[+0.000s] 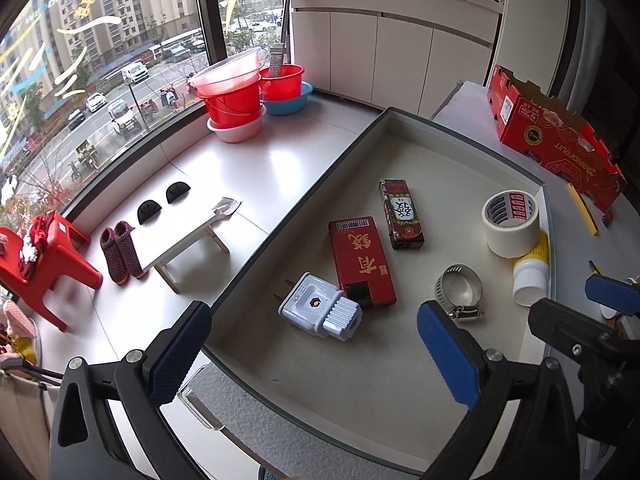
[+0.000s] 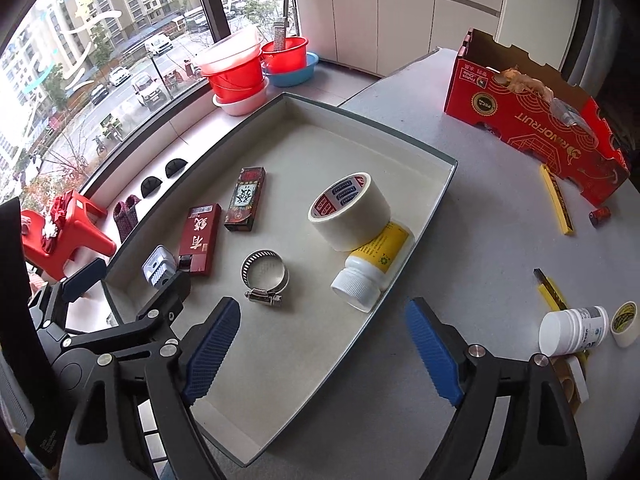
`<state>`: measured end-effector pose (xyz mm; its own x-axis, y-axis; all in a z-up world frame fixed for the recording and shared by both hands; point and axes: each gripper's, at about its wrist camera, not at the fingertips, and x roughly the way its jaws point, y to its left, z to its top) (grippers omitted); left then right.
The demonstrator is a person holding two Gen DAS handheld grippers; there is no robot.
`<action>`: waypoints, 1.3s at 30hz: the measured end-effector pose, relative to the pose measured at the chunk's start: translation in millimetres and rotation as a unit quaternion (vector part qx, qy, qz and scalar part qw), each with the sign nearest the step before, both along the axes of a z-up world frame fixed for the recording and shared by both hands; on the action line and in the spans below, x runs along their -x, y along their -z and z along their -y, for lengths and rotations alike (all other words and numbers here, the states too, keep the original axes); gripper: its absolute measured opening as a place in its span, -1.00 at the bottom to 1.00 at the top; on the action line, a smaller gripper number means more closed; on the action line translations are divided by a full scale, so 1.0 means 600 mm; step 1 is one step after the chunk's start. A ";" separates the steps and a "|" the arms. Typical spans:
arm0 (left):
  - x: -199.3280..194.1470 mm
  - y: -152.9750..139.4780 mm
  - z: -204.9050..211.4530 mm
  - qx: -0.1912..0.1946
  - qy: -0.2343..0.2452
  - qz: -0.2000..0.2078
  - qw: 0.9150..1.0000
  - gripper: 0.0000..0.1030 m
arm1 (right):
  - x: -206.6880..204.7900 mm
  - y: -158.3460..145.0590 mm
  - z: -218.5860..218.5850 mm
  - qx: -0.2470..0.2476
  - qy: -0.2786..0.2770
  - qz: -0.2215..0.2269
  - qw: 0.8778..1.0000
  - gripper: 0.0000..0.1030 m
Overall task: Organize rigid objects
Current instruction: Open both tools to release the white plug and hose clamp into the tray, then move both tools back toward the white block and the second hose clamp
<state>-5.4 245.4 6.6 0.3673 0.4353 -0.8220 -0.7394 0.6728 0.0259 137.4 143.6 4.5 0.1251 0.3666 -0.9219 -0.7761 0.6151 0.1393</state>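
Observation:
A shallow grey tray [image 1: 304, 204] [image 2: 436, 200] holds a white plug [image 1: 320, 307] [image 2: 158, 267], a red box [image 1: 361, 261] [image 2: 200, 238], a dark box [image 1: 401, 213] [image 2: 246, 199], a metal hose clamp [image 1: 459, 291] [image 2: 265, 276], a tape roll [image 1: 511, 222] [image 2: 350, 210] and a yellow-label white bottle [image 1: 532, 272] [image 2: 372, 270]. My left gripper [image 1: 316, 356] is open and empty above the tray's near end. My right gripper [image 2: 324, 356] is open and empty over the tray's near right rim; it also shows in the left wrist view [image 1: 600, 308].
On the grey table right of the tray lie a red cardboard box [image 2: 536, 120] [image 1: 552, 136], a yellow ruler [image 2: 556, 200], a small red item [image 2: 600, 215], a yellow knife [image 2: 552, 290], a white bottle [image 2: 572, 330] and a small tape roll [image 2: 624, 322]. Red buckets [image 1: 236, 88] stand by the window.

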 end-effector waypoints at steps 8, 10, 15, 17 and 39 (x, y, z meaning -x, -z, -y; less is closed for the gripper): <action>0.018 -0.016 0.016 -0.012 0.001 -0.002 1.000 0.99 | 0.017 -0.019 0.006 -0.008 -0.005 -0.003 1.000 0.68; 0.021 -0.021 0.020 -0.014 0.002 -0.002 1.000 0.99 | 0.022 -0.024 0.009 -0.009 -0.007 -0.001 1.000 0.68; 0.031 -0.027 0.029 -0.019 0.001 -0.004 1.000 0.99 | 0.033 -0.039 0.018 -0.014 -0.007 0.004 1.000 0.68; 0.034 -0.029 0.034 -0.019 0.000 -0.003 1.000 0.99 | 0.038 -0.044 0.021 -0.015 -0.007 0.005 1.000 0.68; 0.072 -0.046 0.072 -0.038 -0.003 -0.005 0.999 0.99 | 0.091 -0.085 0.048 -0.018 -0.021 0.036 0.999 0.68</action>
<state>-48.6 202.1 33.9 0.3558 0.4992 -0.7901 -0.7431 0.6638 0.0847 82.6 115.1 55.7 0.1741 0.4065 -0.8969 -0.8097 0.5774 0.1045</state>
